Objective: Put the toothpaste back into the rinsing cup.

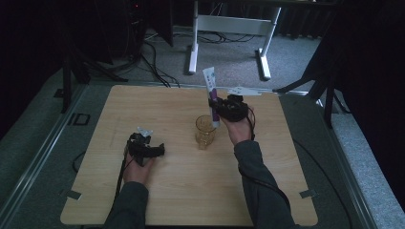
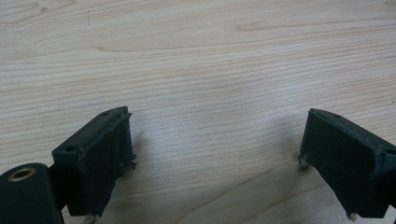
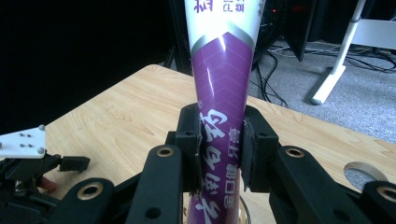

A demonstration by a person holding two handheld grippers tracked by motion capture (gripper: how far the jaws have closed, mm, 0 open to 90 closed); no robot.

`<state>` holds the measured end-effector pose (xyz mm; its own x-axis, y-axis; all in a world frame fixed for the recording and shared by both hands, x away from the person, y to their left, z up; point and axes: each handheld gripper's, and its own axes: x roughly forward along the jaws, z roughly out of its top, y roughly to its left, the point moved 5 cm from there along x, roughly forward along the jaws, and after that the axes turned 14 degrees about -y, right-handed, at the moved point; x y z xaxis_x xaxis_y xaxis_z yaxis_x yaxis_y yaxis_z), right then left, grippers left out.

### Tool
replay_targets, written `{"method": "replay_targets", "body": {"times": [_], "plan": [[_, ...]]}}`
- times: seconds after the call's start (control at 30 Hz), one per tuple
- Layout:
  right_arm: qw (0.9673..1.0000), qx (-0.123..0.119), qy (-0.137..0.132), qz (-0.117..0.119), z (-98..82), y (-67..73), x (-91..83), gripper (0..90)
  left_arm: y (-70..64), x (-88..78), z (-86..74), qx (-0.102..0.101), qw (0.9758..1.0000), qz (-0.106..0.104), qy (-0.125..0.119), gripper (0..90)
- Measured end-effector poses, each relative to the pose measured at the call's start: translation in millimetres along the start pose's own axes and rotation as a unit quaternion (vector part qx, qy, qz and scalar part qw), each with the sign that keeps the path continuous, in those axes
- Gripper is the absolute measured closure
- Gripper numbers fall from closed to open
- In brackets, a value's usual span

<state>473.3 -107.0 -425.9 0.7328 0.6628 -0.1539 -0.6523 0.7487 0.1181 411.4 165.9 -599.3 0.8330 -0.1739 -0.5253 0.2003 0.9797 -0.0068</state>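
Right gripper [image 3: 219, 149] clamps tube [image 3: 223, 93] above glass [image 1: 205, 130].

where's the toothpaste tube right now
In the high view the toothpaste tube stands upright right of table centre, clamped in the right gripper, its lower end at the amber glass.

The glass [image 1: 205, 131] stands mid-desk, just below the tube [image 1: 212, 98] held upright in the right tongs [image 1: 216, 109], blocking any straight path across the middle. Around the left tongs [image 1: 143, 138] the desk [image 1: 167, 191] lies bare, and its near and far-left stretches give open passage.
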Motion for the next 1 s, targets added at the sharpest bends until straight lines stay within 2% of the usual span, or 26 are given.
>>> {"method": "replay_targets", "body": {"times": [0.27,0.6,1.0], "plan": [[1.0000,0.005,-0.004,0.000,-2.9,0.8,5.2,69.5,0.0,0.0,0.0,0.000,1.0000,0.000,0.000,9.0],[0.9999,0.003,0.013,0.003,-14.6,4.5,9.8,69.7,-0.1,0.0,0.0,0.000,1.0000,0.000,0.000,9.0],[0.9994,0.007,0.033,0.004,-34.9,2.3,11.1,68.9,0.0,0.0,0.0,0.000,1.0000,0.000,0.000,9.0]]}}
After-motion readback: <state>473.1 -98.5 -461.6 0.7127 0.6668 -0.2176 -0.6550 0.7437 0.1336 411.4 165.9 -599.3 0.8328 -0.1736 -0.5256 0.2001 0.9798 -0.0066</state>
